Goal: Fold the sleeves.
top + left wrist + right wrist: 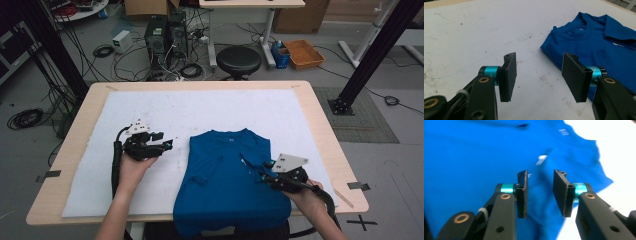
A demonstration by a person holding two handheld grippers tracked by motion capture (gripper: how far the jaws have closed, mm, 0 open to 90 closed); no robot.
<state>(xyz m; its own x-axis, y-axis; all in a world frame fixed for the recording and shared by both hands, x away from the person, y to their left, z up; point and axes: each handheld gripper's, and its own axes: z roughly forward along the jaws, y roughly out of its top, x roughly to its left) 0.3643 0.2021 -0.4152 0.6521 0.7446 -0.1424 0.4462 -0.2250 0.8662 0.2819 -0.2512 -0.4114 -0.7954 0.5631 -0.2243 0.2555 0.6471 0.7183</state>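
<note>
High view: I am working at the bench (320, 125), where a blue T-shirt (225, 185) is lying on the white mat (150, 115), collar away from me, hem hanging over the near edge, both sleeves folded inward. My left gripper (167, 145) is hovering over bare mat just beside the shirt; my right gripper (261, 176) is sitting above its right side.

Left gripper view: my jaws are standing wide apart, holding nothing, with the shirt's collar (580, 30) lying ahead to the right.

Right gripper view: my jaws are parted with a moderate gap, empty, over blurred blue cloth.

Judgement: I am probably folding; next, each gripper needs an edge to pinch.
</note>
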